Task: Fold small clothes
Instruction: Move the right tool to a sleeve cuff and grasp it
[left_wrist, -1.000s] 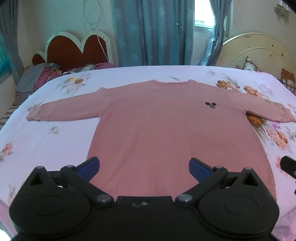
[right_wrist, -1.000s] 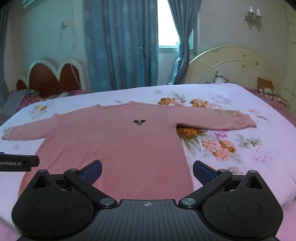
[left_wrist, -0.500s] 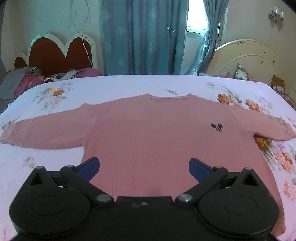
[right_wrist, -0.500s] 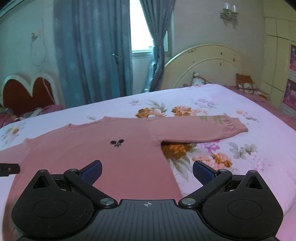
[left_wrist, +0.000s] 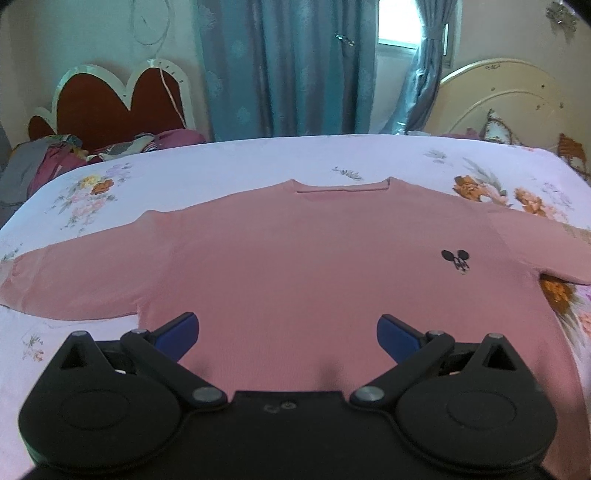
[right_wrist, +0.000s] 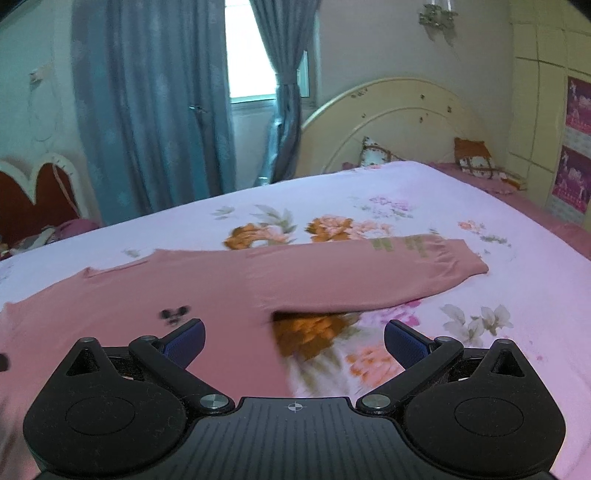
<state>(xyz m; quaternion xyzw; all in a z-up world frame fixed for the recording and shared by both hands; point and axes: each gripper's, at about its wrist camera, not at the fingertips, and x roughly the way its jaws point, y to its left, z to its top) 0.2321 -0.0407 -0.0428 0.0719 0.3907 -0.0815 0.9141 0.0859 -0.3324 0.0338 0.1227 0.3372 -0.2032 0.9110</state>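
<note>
Left black two-finger gripper with blue pads (left_wrist: 288, 332): jaws spread wide, nothing between them, held level and pointed forward. Blue fingertips (left_wrist: 177, 334) sat far apart at either side of the frame.

Right black two-finger gripper with blue ribbed pads (right_wrist: 293, 341): likewise wide apart and empty, fingertips (right_wrist: 402, 341) clear of any contact. Its view was tilted slightly.

Probably a home bedroom: floral-sheeted bed (right_wrist: 424, 206), arched headboard (right_wrist: 391, 122), blue curtains (left_wrist: 280, 66)

pink long-sleeved top (left_wrist: 295, 266), flat, sleeves spread, small black logo
</note>
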